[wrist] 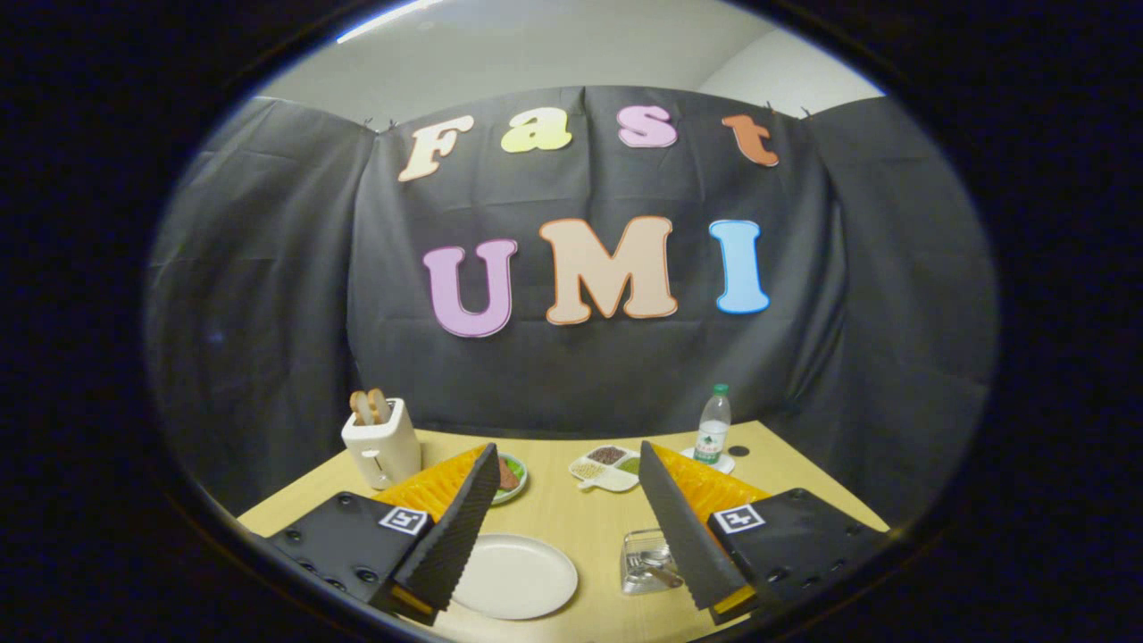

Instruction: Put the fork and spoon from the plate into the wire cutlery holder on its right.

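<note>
We hold our gripper (566, 487) above the wooden table (571, 522), its fingers spread wide apart and grasping nothing. Taking the white plate (516, 576) as our landmark: it lies bare between the fingers, nearer the left one. Just right of the plate stands the wire cutlery holder (645, 561), touching the right finger's edge in our view, with the fork and spoon (650, 563) already inside it. Beyond the plate sit a divided snack dish (607, 468), a toaster (382, 444) far left, and a water bottle (713, 425) far right.
</note>
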{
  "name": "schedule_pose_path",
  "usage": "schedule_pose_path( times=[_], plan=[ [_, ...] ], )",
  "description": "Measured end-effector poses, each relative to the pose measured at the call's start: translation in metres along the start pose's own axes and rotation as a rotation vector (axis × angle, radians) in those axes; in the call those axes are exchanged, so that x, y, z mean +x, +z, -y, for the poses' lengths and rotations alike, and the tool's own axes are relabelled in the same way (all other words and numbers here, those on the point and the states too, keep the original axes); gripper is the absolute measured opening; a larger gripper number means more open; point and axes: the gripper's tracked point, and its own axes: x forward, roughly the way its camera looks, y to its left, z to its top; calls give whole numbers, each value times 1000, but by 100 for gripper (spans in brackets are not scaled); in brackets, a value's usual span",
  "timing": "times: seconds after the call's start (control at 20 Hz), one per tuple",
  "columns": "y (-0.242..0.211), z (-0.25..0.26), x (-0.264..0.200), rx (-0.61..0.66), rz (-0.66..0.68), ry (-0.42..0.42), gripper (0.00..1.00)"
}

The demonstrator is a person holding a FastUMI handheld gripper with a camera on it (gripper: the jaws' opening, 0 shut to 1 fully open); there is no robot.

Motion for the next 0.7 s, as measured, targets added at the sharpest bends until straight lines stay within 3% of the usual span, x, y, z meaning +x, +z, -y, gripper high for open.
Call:
schedule_pose_path(
  times=[0.25, 0.7],
  plan=[
    [13, 7, -6, 2, 51, -41, 99],
    [18, 0, -6, -39, 54, -38, 99]
  ],
)
